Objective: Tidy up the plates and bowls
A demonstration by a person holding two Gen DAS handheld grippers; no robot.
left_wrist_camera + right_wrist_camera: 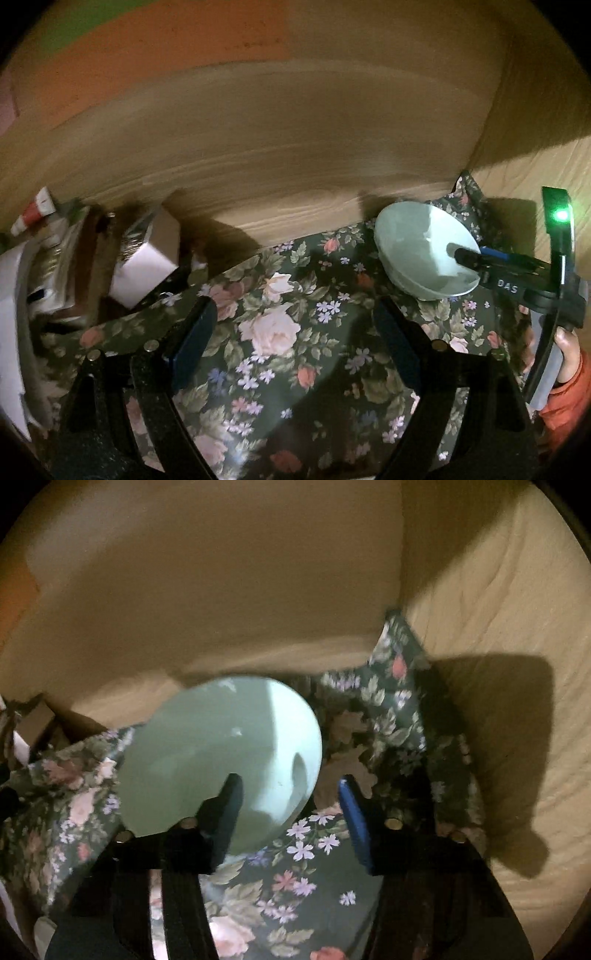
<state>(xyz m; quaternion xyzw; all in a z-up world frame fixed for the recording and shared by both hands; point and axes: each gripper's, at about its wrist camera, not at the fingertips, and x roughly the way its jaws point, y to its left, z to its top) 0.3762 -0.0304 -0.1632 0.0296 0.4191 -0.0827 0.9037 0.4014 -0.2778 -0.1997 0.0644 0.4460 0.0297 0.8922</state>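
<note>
The right gripper [466, 254], lettered "DAS" (rest hidden), straddles the bowl [421, 247] rim unclamped; left gripper [295, 321] gapes empty.

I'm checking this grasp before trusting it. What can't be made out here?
- Pale green ceramic bowl: right wrist view, near rim hidden by the right tongs; contact unclear.
- Boxes: left wrist view, blurred, cut off at the left edge.
- Left tongs hide some floral cloth.
</note>
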